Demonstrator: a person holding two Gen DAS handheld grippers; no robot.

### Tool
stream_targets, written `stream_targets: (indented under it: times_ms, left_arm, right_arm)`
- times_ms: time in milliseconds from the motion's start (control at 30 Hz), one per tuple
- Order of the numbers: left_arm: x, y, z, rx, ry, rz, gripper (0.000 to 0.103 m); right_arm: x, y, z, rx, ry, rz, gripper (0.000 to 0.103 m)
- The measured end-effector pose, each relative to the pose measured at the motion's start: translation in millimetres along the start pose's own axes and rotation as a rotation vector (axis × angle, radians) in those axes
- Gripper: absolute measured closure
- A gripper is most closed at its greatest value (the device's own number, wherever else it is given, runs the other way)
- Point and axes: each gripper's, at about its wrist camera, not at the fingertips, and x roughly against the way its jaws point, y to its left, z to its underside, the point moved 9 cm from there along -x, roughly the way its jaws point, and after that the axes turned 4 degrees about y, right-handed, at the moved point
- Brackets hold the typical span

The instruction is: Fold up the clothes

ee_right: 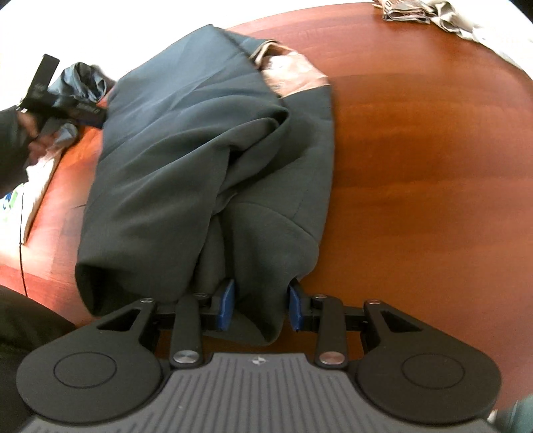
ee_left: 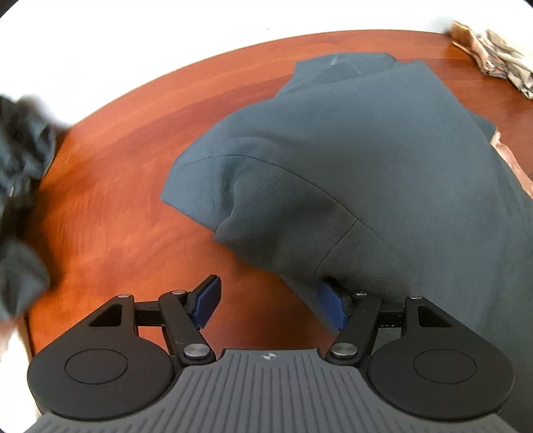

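A dark grey-green garment (ee_left: 366, 160) lies partly folded on the reddish wooden table (ee_left: 126, 186). A pink-brown lining shows at its far right edge (ee_right: 293, 70). My left gripper (ee_left: 269, 306) is open at the garment's near left edge; its right blue pad (ee_left: 329, 306) touches the cloth and the left pad is over bare wood. In the right wrist view the garment (ee_right: 186, 160) is bunched lengthwise. My right gripper (ee_right: 261, 308) is open with a fold of the garment between its blue pads (ee_right: 228, 304).
A second dark, crumpled garment (ee_left: 20, 173) lies at the table's left edge, also seen in the right wrist view (ee_right: 80, 90) beside the left gripper. A patterned beige cloth (ee_left: 496, 56) lies at the far right corner (ee_right: 433, 10). Bare wood (ee_right: 433, 160) lies right of the garment.
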Motion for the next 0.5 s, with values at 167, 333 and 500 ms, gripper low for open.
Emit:
stream_targets:
  times_ms: [167, 333, 500]
  left_arm:
    - [-10, -10, -34, -0.115, -0.014, 0.022, 0.036]
    - [-15, -22, -59, -0.167, -0.013, 0.038, 0.036]
    - [-24, -32, -79, -0.194, -0.024, 0.049, 0.036]
  right_arm:
    - [-3, 27, 23, -0.071, -0.036, 0.018, 0.064]
    - [-8, 55, 42, -0.119, -0.067, 0.018, 0.064]
    - [-16, 78, 55, -0.119, -0.090, 0.026, 0.064]
